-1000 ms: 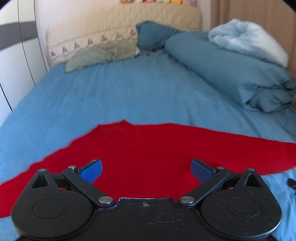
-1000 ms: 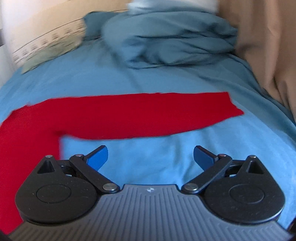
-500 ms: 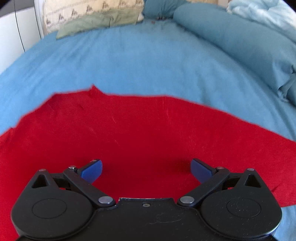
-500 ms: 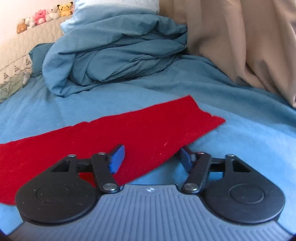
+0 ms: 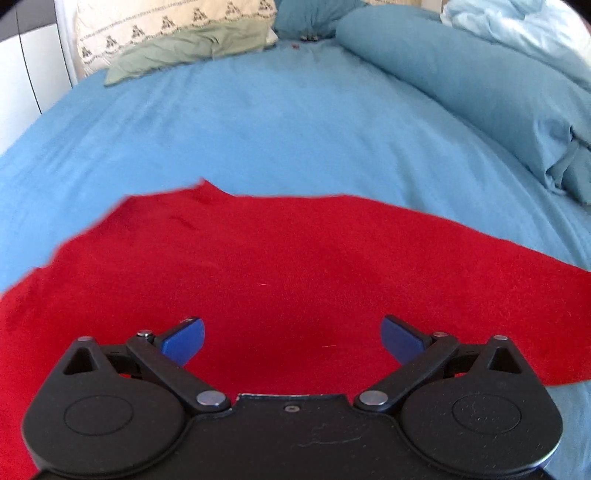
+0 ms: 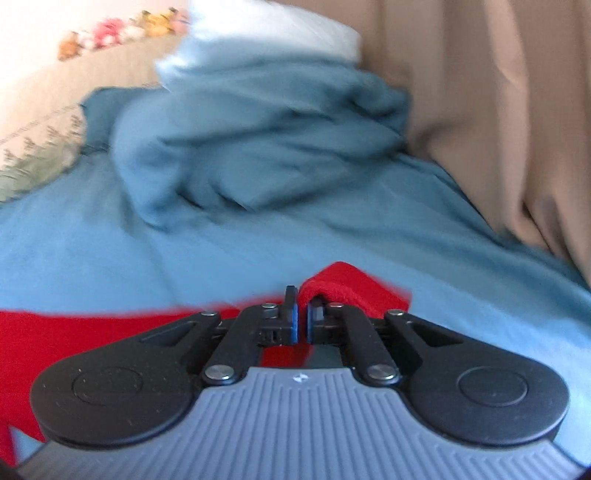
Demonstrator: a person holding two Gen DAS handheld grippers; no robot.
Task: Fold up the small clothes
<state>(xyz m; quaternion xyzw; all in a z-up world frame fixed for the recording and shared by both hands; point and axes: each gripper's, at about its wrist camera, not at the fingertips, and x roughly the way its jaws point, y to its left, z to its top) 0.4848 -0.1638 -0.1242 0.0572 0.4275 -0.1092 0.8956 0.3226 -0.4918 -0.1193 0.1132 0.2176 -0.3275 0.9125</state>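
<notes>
The bed [image 5: 280,122], covered in a blue sheet, carries everything here. At its head, beyond the red cloth [image 5: 295,273], a cream headboard cushion [image 5: 173,26] with a printed border stands upright, and a green pillow [image 5: 184,51] lies flat just in front of it. On the side of the bed away from the green pillow, a bulky blue duvet [image 5: 461,81] is rolled up along the edge, with a paler blue blanket [image 5: 517,26] bunched on top. In the right wrist view a beige curtain [image 6: 498,110] hangs just behind the duvet, and a row of small plush toys [image 6: 122,29], blurred, sits on top of the headboard.

The red cloth lies spread flat on the sheet at the foot end of the bed, well apart from the green pillow, with 1 small point sticking up along its far edge.

The left tongs [image 5: 291,334] hover low over the middle of the red cloth, their 2 blue pads spread wide and holding nothing.

The right tongs [image 6: 302,319] are pinched together on a corner of the red cloth [image 6: 343,288], which bunches into a small raised fold between and just past the pads, on the curtain side of the bed. The view is motion-blurred.
</notes>
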